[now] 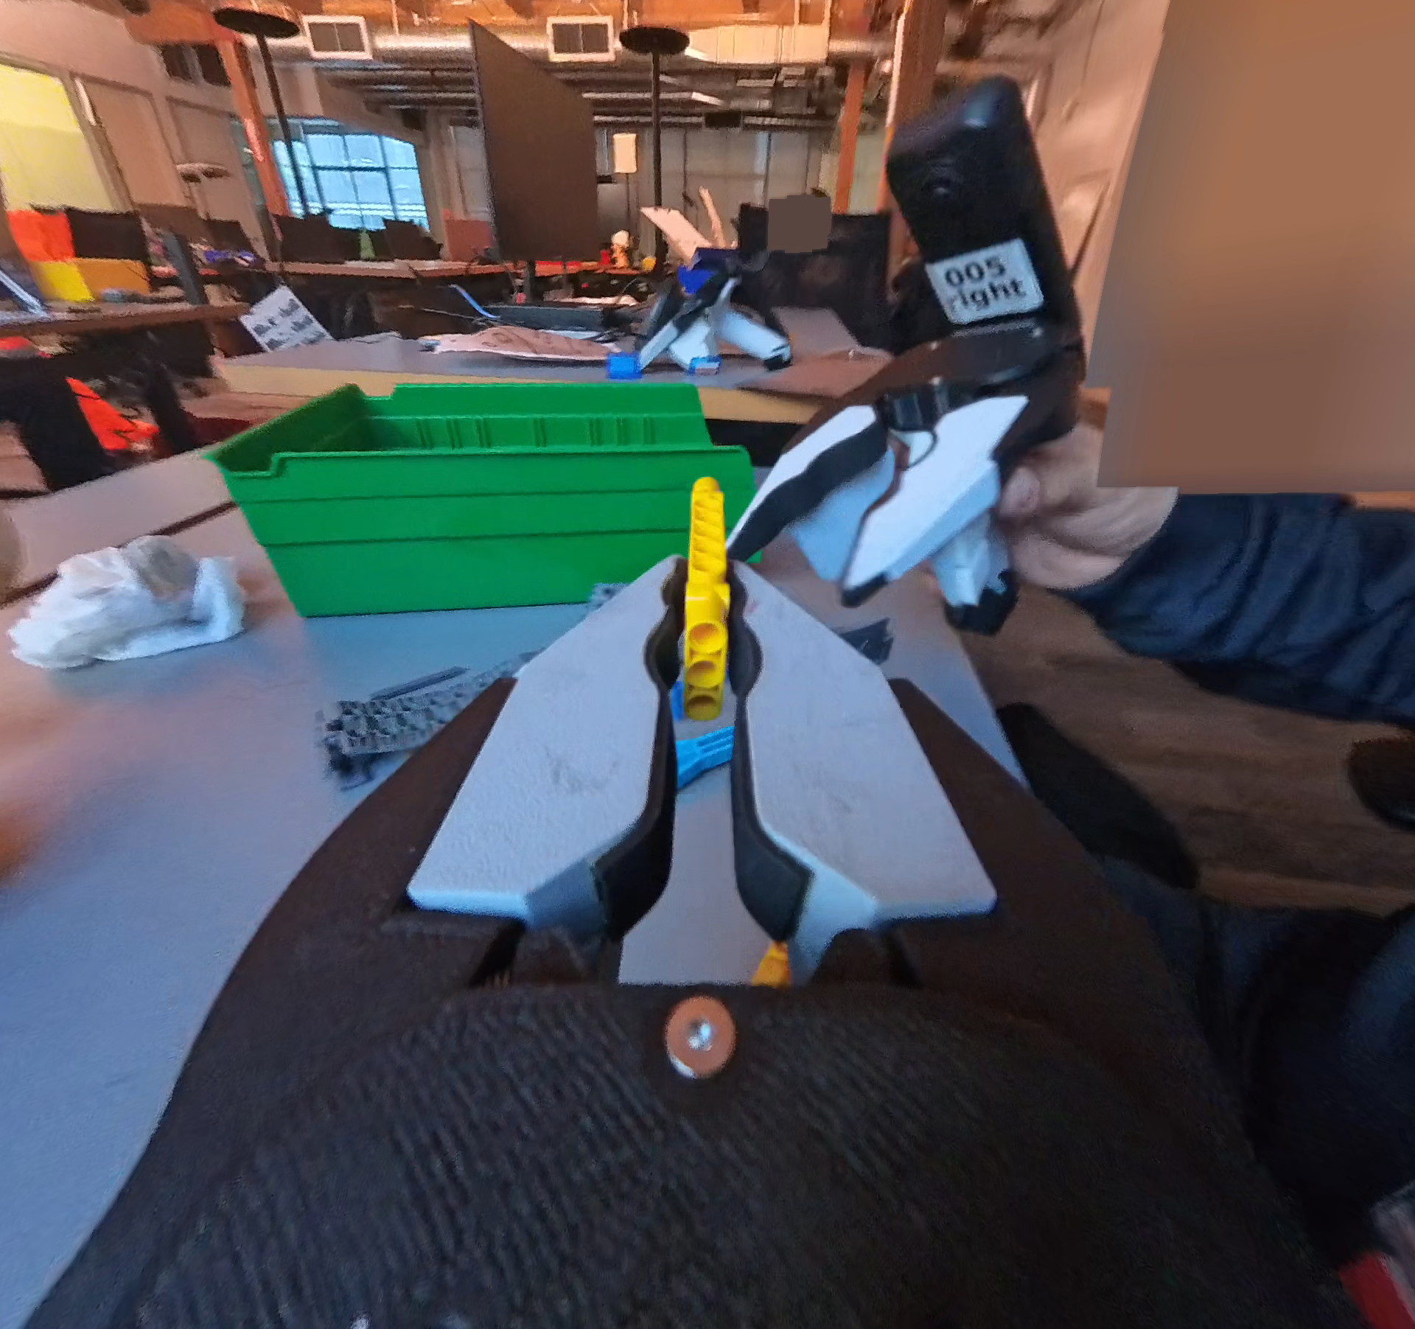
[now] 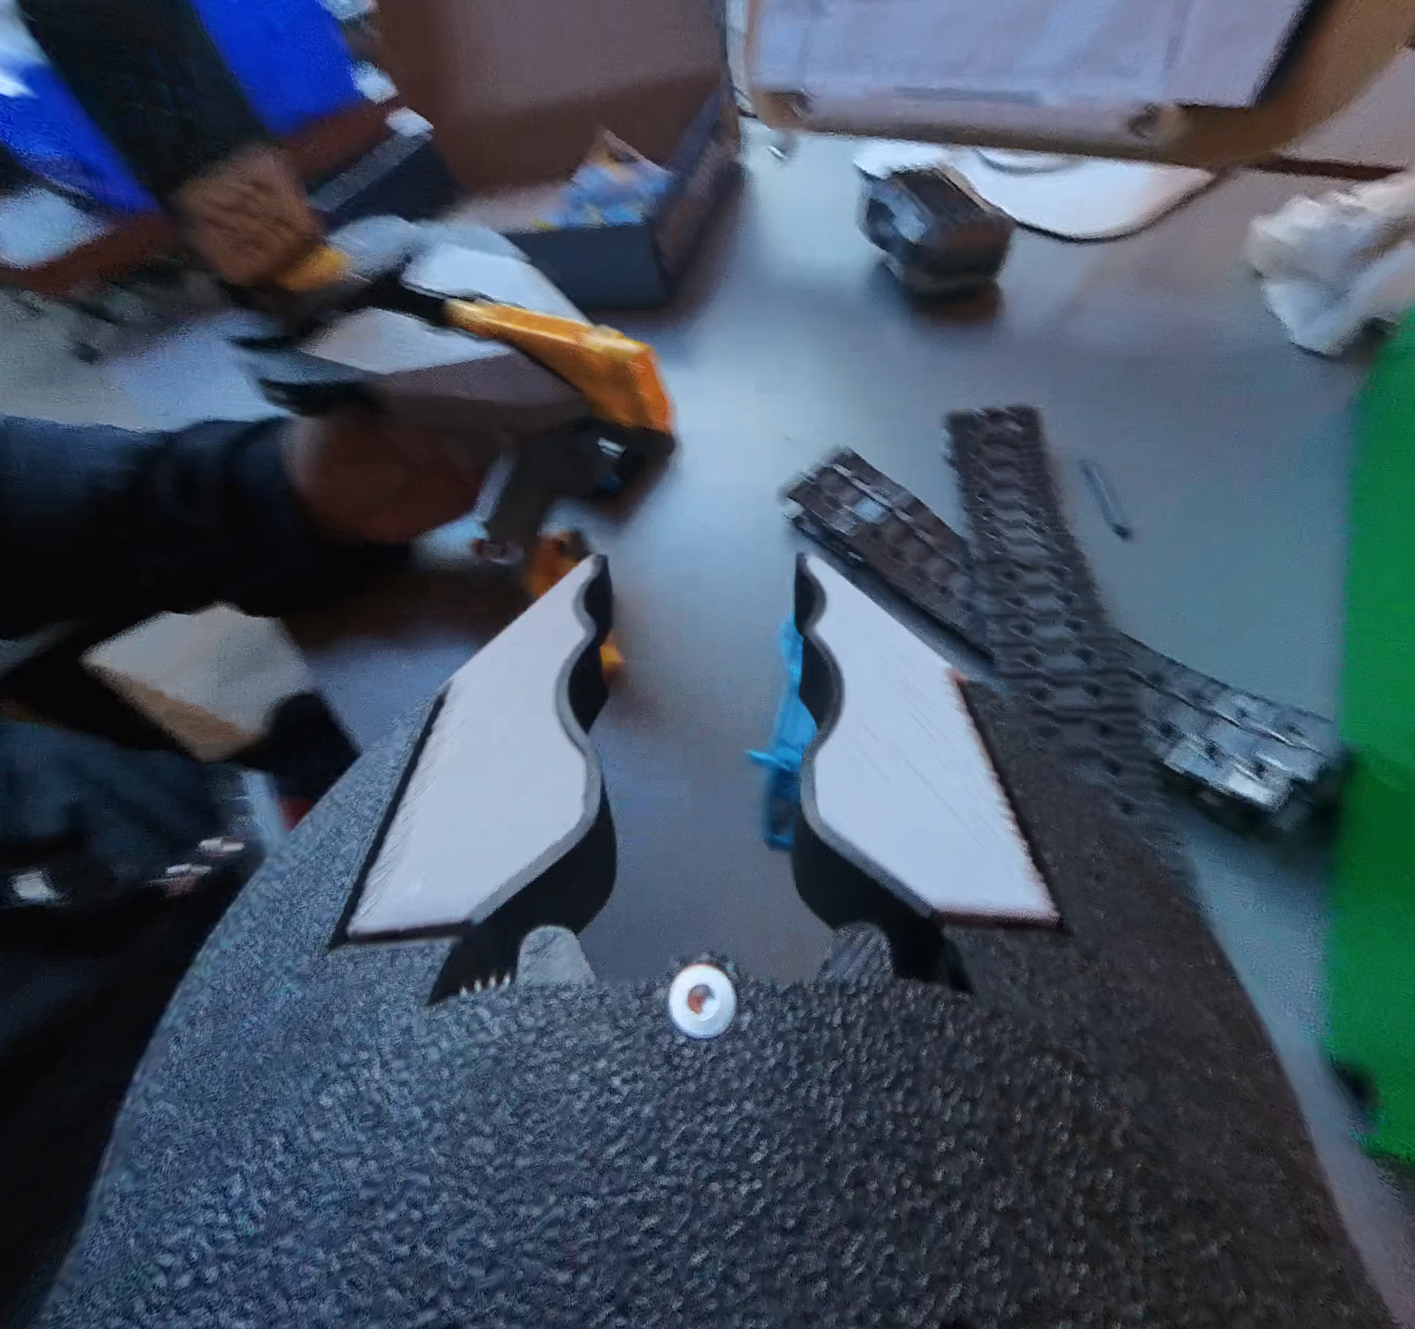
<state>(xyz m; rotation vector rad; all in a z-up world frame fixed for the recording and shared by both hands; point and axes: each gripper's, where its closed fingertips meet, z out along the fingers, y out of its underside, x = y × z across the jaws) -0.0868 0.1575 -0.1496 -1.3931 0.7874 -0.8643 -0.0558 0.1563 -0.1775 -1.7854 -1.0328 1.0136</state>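
My left gripper [image 1: 704, 574] is shut on a yellow perforated beam [image 1: 706, 603], which stands up between its fingertips above the grey table [image 1: 191, 794]. The beam also shows in the right wrist view [image 2: 566, 358]. A blue piece [image 1: 704, 752] lies on the table under the left fingers. My right gripper [image 2: 698, 572] is open and empty, low over the table, with the blue piece [image 2: 789, 725] beside its right finger. It also shows in the left wrist view [image 1: 880, 519], held by a hand just right of the beam.
A green bin [image 1: 490, 496] stands behind the beam. Dark grey track pieces [image 2: 995, 565] lie crossed on the table beside it. A crumpled white wad [image 1: 122, 599] lies at the left. A small yellow piece [image 2: 559, 565] lies by my right gripper's left finger. A dark box [image 2: 635, 220] and a small device [image 2: 930, 228] stand farther off. The gap from one gripper's tips to the other's is roughly 6 centimeters.
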